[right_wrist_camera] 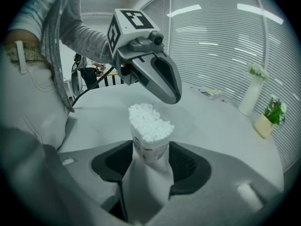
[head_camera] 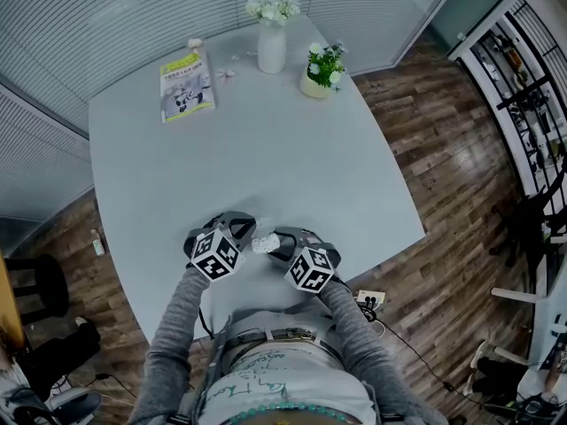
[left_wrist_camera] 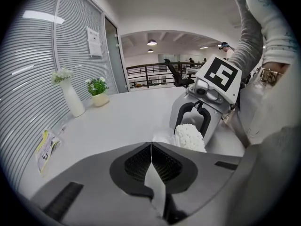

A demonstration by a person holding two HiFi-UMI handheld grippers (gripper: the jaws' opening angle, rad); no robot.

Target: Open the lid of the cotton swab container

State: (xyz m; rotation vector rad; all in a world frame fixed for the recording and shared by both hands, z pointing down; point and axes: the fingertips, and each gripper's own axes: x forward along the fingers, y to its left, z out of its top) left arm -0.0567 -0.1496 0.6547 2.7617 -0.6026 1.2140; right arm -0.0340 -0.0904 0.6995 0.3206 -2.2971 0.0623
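The cotton swab container (right_wrist_camera: 149, 147) stands upright just above the near edge of the table (head_camera: 266, 149), pinched at its body by the right gripper (right_wrist_camera: 149, 150), probably to steady it. Its swab heads (right_wrist_camera: 149, 121) stand bare, so the lid looks already off. The left gripper (left_wrist_camera: 151, 147) hovers just beside it, jaws pressed together; I cannot tell whether it holds anything.
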